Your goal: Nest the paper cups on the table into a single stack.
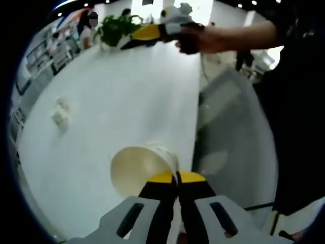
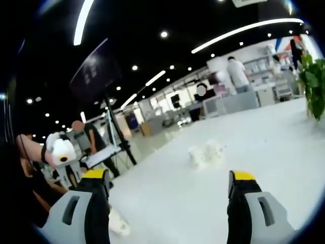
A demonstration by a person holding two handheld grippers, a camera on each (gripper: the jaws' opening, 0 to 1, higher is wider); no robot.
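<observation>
One paper cup [image 1: 139, 170] sits clamped by its rim in your left hand-held gripper [image 1: 176, 179], whose yellow-tipped jaws are pressed together on the cup wall. The cup lies on its side relative to that gripper: its mouth faces back toward you and a little to the left, and its long axis runs away from the jaws, out over the white counter [image 1: 132, 96]. Its base end is hidden behind the rim, so you cannot see how far it reaches.

The remaining cups [image 2: 205, 153] show in the right gripper view as a small pale cluster on the counter, straight ahead of your right hand-held gripper [image 2: 170, 183] and between the lines of its two jaws, though well apart from them. They are too blurred to count or to tell which way each one lies. The same cluster [image 1: 61, 116] lies ahead and off to the left of the left gripper.

Your right hand-held gripper is spread wide with nothing between the jaws, and in the left gripper view it [image 1: 152, 33] hangs far across the counter. That open one looks the better placed to reach the cluster, since the cups lie directly along its line.
</observation>
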